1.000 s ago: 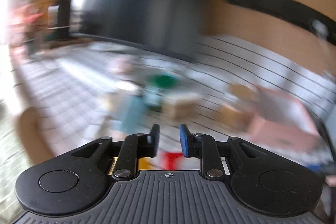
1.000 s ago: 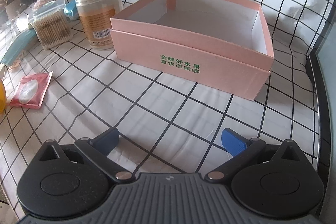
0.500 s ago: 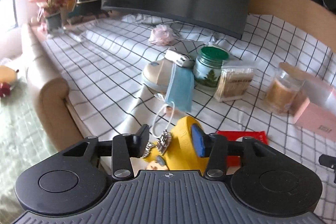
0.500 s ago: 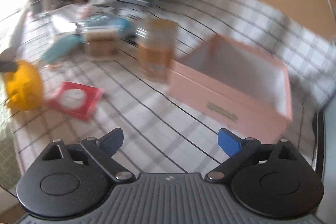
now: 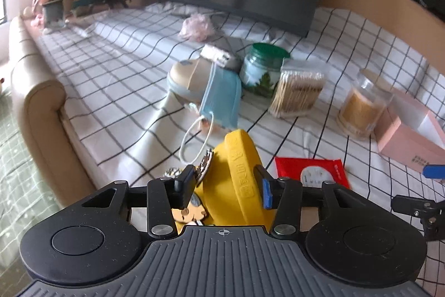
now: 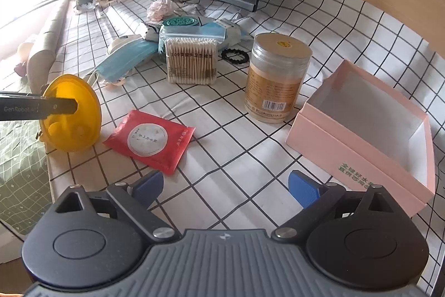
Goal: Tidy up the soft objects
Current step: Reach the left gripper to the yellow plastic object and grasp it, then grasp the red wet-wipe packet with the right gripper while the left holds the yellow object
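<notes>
Left gripper (image 5: 224,187): its jaws had just been opening and stood part-way apart around the yellow pouch (image 5: 236,180); whether the pads pressed on the pouch could not be told.
Yellow pouch: sat at the near edge of the checked cloth (image 6: 250,135), upright between the left fingers, with a small charm at its left side; in the right wrist view (image 6: 71,116) one dark finger of the left gripper lay across its side.
Right gripper (image 6: 224,187): released, jaws wide apart over bare cloth, nothing between them.
Red packet (image 6: 148,139): flat on the cloth, just right of the pouch.
Blue face mask (image 5: 222,99): draped over a pale device behind the pouch, its ear loop trailing toward the pouch.
Cotton swabs (image 6: 192,60): clear pack standing behind the red packet.
Jar (image 6: 275,82): upright, between the swabs and the pink box.
Pink box (image 6: 367,130): open, empty, at the right.
</notes>
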`<state>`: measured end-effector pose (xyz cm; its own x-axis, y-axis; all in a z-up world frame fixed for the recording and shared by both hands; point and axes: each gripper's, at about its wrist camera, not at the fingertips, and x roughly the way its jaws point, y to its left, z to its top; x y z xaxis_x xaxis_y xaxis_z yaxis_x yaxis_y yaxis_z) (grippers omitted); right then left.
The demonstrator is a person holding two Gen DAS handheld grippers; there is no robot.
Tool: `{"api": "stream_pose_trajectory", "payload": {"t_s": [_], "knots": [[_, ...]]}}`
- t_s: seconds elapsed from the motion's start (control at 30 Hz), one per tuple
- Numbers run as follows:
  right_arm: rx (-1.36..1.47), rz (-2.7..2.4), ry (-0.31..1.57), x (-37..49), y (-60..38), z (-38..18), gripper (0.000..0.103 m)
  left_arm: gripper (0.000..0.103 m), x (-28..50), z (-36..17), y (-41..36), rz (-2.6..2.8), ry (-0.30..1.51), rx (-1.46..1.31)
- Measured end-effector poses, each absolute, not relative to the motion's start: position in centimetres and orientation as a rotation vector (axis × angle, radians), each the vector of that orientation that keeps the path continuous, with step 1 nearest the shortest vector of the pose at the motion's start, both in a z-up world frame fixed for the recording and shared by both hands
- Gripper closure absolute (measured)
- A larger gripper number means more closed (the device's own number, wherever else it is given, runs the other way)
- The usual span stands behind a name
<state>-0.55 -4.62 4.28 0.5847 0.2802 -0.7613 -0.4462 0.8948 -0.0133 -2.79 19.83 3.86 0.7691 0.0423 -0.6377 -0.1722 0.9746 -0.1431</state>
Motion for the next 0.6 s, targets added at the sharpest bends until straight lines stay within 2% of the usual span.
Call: {"api": "stream_pose_trajectory", "payload": {"t_s": [0.23,0.37,0.43,0.6], "knots": [[-0.142,0.541,0.896,2.0,-1.8,3.0,0.007,0.056,-3.1,2.8,21.0,0.038,0.694,-0.285],[-0.156,0.601,0.907,2.8,0.3,1.2,0.019,0.057,-3.0,2.7,22.2,0.015,0.715,-0.369],[-0.186,0.603,0.926,2.9,1.4,0.3,0.017,0.059,-3.1,2.7,23.0,0.014,0.72,-0.422],[-0.062,0.852,1.028,1.7,2.1,2.1,0.021,0.072,-3.8,3.2,24.4,0.019,0.689,-0.484]]}}
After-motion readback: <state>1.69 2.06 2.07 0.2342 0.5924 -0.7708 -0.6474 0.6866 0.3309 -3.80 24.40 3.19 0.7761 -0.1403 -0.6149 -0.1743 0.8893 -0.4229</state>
